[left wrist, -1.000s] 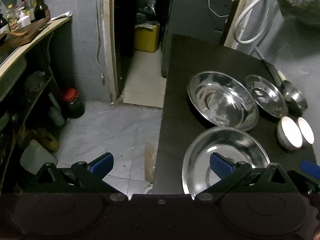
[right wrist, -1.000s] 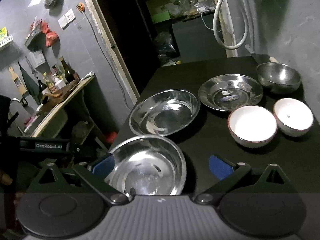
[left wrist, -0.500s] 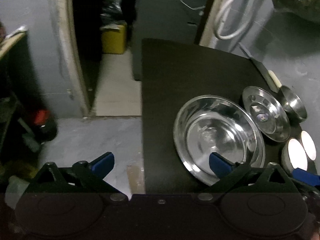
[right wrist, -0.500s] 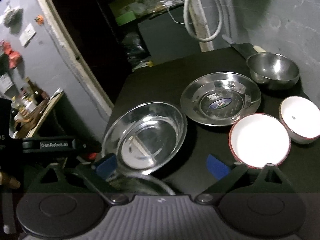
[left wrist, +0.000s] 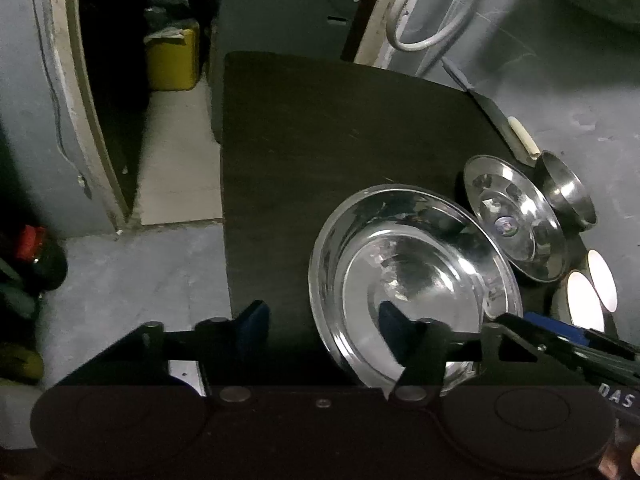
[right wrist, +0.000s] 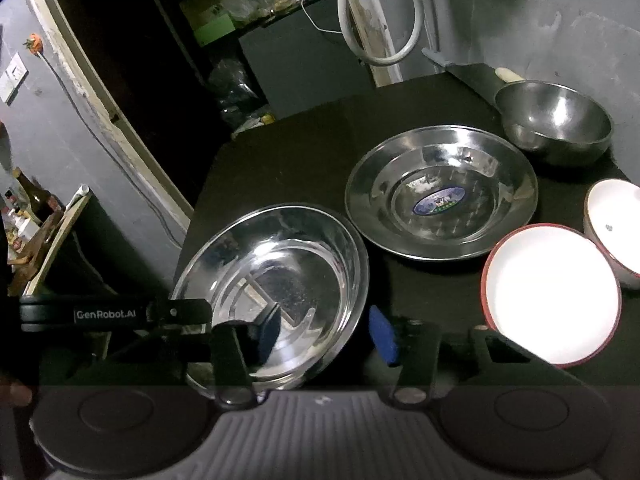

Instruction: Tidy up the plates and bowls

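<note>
The left hand-held gripper (left wrist: 326, 330) and the right hand-held gripper (right wrist: 326, 330) have just been closing, each straddling a rim of the large steel bowl (right wrist: 276, 280), pads not visibly pressing it. The shiny bowl sits at the dark worktop's (left wrist: 320, 128) near edge, its near rim hidden behind the grippers. Beyond lie a steel plate (right wrist: 440, 196), a small steel bowl (right wrist: 554, 120) and two white bowls (right wrist: 552, 292), one cut off.

My steel basin (right wrist: 276, 280) and plate (right wrist: 440, 200) gleam mirror-bright; the bowl (right wrist: 552, 292) is glossy white, the tabletop (left wrist: 320, 140) matt dark.

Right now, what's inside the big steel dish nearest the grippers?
The big steel dish holds only reflections; no food or dishware inside. One finger of the right gripper reaches in, covering part of the near inside wall.
</note>
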Available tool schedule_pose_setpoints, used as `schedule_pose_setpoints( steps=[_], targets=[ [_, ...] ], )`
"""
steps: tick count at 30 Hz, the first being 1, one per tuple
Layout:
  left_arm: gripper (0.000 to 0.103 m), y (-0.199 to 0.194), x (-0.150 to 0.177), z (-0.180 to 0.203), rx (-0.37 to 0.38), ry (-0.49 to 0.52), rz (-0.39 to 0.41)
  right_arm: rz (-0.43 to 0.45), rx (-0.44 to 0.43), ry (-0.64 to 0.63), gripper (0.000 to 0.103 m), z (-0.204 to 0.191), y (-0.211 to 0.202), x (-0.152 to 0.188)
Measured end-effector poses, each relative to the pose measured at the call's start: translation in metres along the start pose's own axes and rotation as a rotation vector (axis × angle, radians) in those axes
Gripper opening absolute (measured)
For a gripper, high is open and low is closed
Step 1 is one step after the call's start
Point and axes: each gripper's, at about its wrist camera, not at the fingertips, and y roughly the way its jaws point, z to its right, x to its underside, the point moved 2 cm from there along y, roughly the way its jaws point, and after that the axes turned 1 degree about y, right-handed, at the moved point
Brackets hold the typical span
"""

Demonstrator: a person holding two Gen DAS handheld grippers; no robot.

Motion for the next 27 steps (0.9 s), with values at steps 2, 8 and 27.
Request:
schedule_pose_setpoints(
  steps=[2,8,27],
  targets=[
    [0.044,0.002,0.000,-0.001,0.015,-0.005,-0.004,-0.002,0.010,0.002,0.043,0.000,0.002,0.000],
    [0.026,0.004,0.000,-0.003,0.033,-0.010,0.003,0.000,0.027,0.000,0.027,0.000,0.006,-0.002],
    [0.020,-0.036,-0.002,0.005,-0.026,0.030,0.152,0.071,-0.042,-0.064,0.020,-0.009,-0.013,-0.013]
  ],
)
